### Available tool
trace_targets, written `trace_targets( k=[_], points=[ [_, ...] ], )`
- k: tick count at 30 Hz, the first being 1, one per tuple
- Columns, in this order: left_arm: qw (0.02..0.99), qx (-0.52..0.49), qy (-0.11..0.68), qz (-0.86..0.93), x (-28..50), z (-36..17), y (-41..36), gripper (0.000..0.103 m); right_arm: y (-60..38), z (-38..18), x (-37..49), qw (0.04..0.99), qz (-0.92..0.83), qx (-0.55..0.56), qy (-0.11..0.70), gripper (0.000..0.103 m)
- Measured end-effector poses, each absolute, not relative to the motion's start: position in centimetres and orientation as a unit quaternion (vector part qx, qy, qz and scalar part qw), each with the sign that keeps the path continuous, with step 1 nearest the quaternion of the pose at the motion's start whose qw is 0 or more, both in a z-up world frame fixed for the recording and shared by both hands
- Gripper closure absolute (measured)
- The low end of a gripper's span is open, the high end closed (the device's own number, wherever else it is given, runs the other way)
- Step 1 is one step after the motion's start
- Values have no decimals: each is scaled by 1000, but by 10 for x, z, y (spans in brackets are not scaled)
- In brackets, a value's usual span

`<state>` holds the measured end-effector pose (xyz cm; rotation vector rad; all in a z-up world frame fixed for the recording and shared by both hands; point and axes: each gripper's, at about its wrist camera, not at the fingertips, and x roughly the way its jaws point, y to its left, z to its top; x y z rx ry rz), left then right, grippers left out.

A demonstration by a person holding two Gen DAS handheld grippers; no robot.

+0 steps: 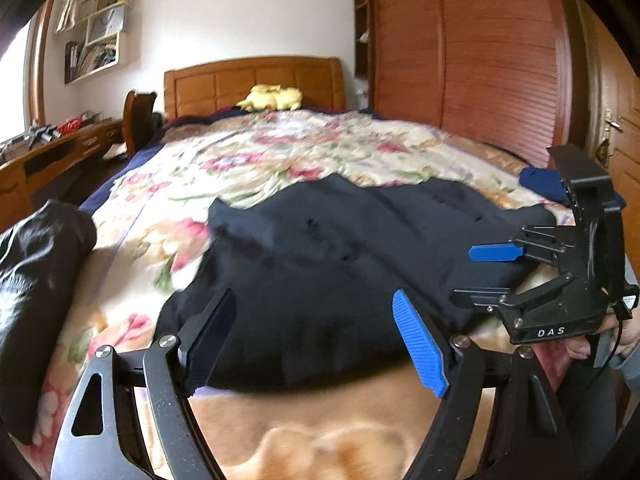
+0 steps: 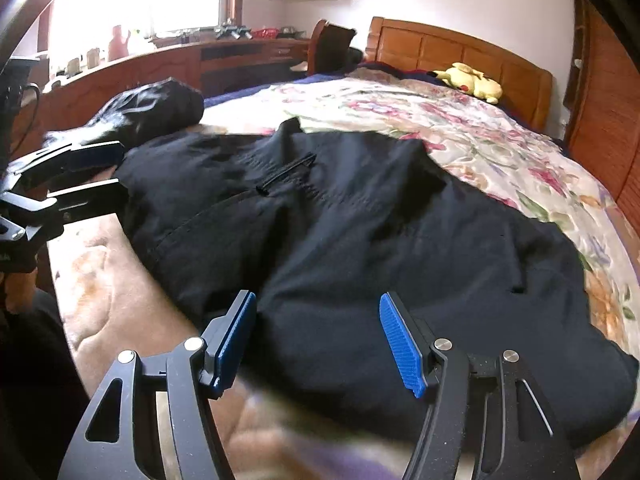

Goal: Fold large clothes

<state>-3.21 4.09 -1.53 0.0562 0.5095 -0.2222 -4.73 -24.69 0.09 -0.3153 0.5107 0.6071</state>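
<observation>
The dark garment (image 1: 340, 248) lay spread across the near end of the bed, on the floral bedspread (image 1: 248, 160), its near hem running along the bed's edge. In the left wrist view the left tongs (image 1: 316, 344) hung low over that hem with their fingers set wide apart, and whether the left-hand pad touched the cloth could not be told through the blur. At three o'clock the right tongs (image 1: 484, 272) reached in from the side over the garment's edge, blue pad uppermost, fingers parted and nothing between them.

From the right wrist view the right tongs (image 2: 318, 336) likewise gaped wide above the garment (image 2: 360, 232), gripping nothing. The left tongs (image 2: 100, 172) showed at nine o'clock beside the cloth's far corner, partly spread. A black bundle (image 2: 152, 108) sat at ten o'clock, just beyond them. A yellow plush toy (image 2: 472, 80) rested up by the wooden headboard (image 2: 460, 52) at one o'clock.
</observation>
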Motion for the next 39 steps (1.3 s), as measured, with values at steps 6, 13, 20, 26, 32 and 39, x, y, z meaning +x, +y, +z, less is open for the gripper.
trace_targets(
  k=[6,13,20,26,32,39],
  points=[
    [960,32,241,-138,-29,-11,17,22,-299,18,-62,933,229,-146,234,37],
    [953,40,251,-166,-19,-16,-16,22,-362,29,-69,951,155,-112,243,37],
    [935,40,312,-163,3,-41,-24,22,-390,29,-70,959,104,-84,249,36],
    [928,40,334,-159,7,-53,-27,22,-404,25,-65,959,92,-48,264,28],
    [928,40,335,-156,8,-54,-27,22,-410,26,-57,958,92,-27,269,23],
    [929,43,334,-155,7,-54,-28,22,-416,27,-54,958,100,-12,268,22]
  ],
)
